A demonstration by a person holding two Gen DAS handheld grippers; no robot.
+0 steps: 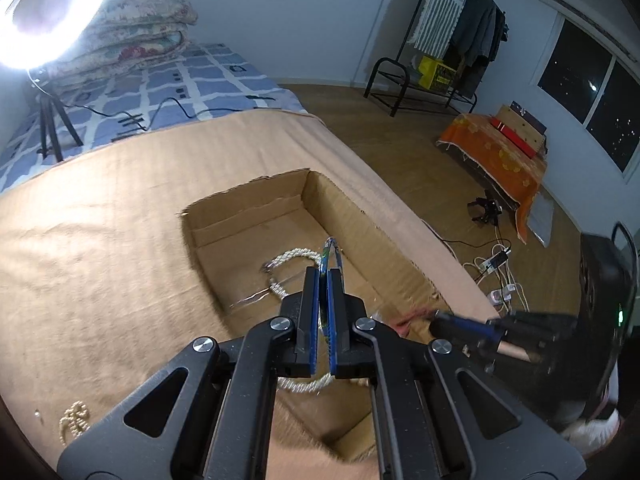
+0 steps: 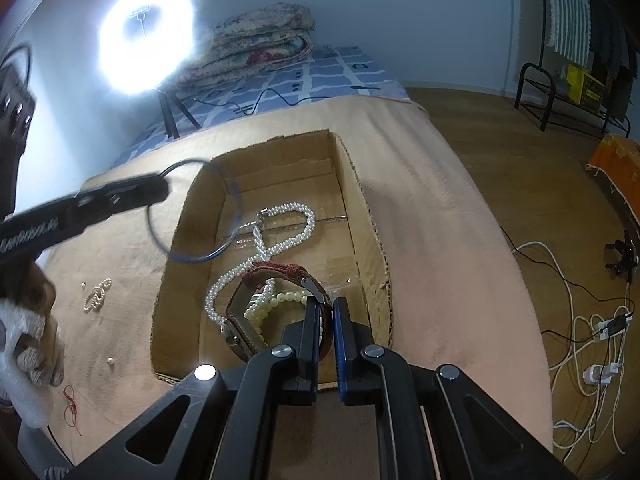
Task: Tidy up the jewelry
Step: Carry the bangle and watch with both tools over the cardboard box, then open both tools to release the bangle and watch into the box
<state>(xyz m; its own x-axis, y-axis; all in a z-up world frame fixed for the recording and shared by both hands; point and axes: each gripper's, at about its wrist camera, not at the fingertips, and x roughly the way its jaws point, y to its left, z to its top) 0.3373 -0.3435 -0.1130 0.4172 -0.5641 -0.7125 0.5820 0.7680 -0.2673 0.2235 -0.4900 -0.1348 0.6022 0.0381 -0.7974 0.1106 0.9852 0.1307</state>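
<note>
An open cardboard box sits on the tan blanket and also shows in the left wrist view. Inside lie a long pearl necklace, a cream bead bracelet and a wristwatch with a reddish-brown strap. My left gripper is shut on a thin blue-green bangle, held above the box; from the right wrist view the bangle hangs over the box's left wall. My right gripper is shut on the watch strap, low in the box's near end.
On the blanket left of the box lie a small pearl piece, loose small beads and a red thread. A ring light on a tripod stands behind. Cables lie on the floor at the right.
</note>
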